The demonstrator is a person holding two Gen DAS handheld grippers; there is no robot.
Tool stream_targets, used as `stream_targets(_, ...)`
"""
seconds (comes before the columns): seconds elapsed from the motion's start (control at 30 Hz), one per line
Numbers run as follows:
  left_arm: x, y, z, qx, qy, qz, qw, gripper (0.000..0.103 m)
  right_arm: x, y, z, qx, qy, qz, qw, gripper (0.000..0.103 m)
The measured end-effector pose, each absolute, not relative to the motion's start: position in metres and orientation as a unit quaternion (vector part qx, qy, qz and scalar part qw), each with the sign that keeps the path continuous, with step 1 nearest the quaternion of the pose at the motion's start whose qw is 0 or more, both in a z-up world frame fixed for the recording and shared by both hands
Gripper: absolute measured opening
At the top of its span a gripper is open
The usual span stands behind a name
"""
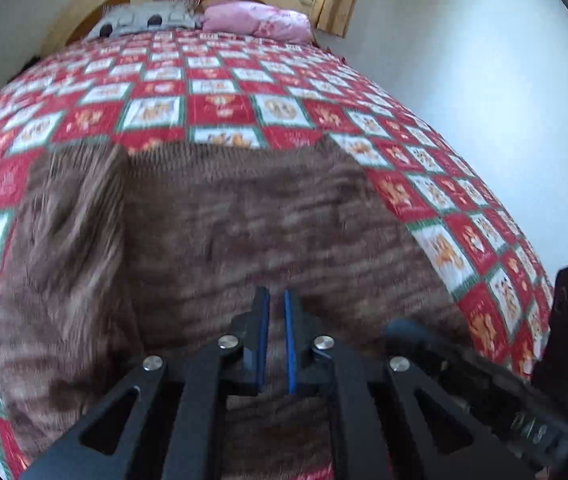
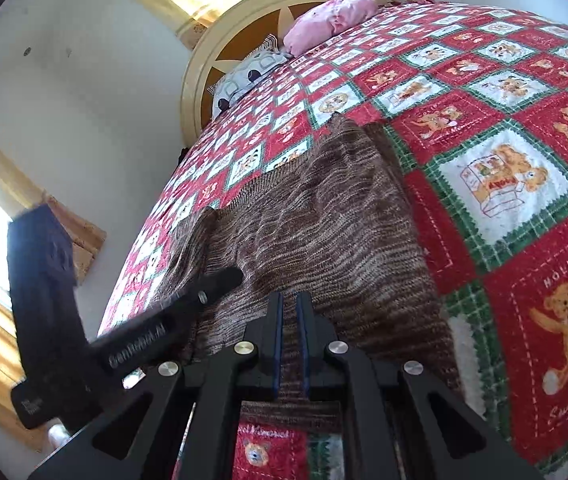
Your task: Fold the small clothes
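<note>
Left wrist view: one brown knit garment (image 1: 212,240) lies flat on the bed quilt (image 1: 212,108), one flap folded over at its left. Left gripper (image 1: 276,300) above it, jaws nearly together; whether they pinch cloth I cannot tell. Two pillows (image 1: 256,20) at the headboard.

Right wrist view: same garment (image 2: 323,232), one piece. Right gripper (image 2: 288,304) jaws pressed close, knit visible between them; grip unclear. Left gripper's (image 2: 220,280) body at left.

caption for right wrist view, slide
Right gripper jaws shut on brown knit garment over teddy-bear quilt.
</note>
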State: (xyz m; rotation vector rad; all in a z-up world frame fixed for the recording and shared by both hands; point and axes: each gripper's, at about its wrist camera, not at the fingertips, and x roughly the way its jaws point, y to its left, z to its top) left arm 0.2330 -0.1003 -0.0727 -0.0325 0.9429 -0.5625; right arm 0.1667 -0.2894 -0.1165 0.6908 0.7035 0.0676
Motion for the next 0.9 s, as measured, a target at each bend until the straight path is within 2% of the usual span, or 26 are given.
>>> stream_targets(0.13, 0.217, -0.054, -0.058, -0.041, 0.416, -0.256, 0.872, 0.008, 0.175, -0.288, -0.111, 0.354, 0.333, 0.064, 0.871, 0.007)
stream_targets(0.2, 0.214, -0.026, -0.048, -0.066, 0.395, -0.242, 0.884, 0.009, 0.185, -0.284, -0.104, 0.366, 0.329, 0.096, 0.865, 0.016)
stream_targets(0.23, 0.214, -0.004, -0.042, -0.086, 0.383, -0.225, 0.892, 0.013, 0.191, -0.28, -0.1, 0.368, 0.327, 0.105, 0.864, 0.039)
stream_targets(0.27, 0.218, 0.009, -0.04, -0.097, 0.378, -0.208, 0.897, 0.017, 0.196, -0.276, -0.096, 0.366, 0.322, 0.112, 0.866, 0.066)
stream_targets(0.3, 0.221, 0.023, -0.038, -0.105, 0.375, -0.189, 0.902, 0.028, 0.203, -0.27, -0.091, 0.363, 0.313, 0.118, 0.87, 0.074)
stream_targets(0.33, 0.227, 0.039, -0.039, -0.109, 0.372, -0.163, 0.907, 0.033, 0.207, -0.265, -0.088, 0.36, 0.305, 0.123, 0.873, 0.076)
stream_targets(0.5, 0.247, 0.081, -0.056, -0.124, 0.38, -0.091, 0.912, 0.033, 0.26, -0.219, -0.083, 0.304, 0.335, 0.162, 0.877, 0.075)
stream_targets(0.7, 0.259, 0.091, -0.089, -0.169, 0.418, -0.082, 0.889, 0.033, 0.326, -0.183, -0.11, 0.254, 0.395, 0.157, 0.869, 0.075)
stream_targets(0.83, 0.261, 0.09, -0.096, -0.172, 0.423, -0.09, 0.885, 0.033, 0.348, -0.164, -0.127, 0.229, 0.423, 0.145, 0.865, 0.06)
stream_targets(0.9, 0.262, 0.091, -0.099, -0.175, 0.426, -0.091, 0.883, 0.033, 0.347, -0.157, -0.125, 0.2, 0.42, 0.136, 0.874, 0.047)
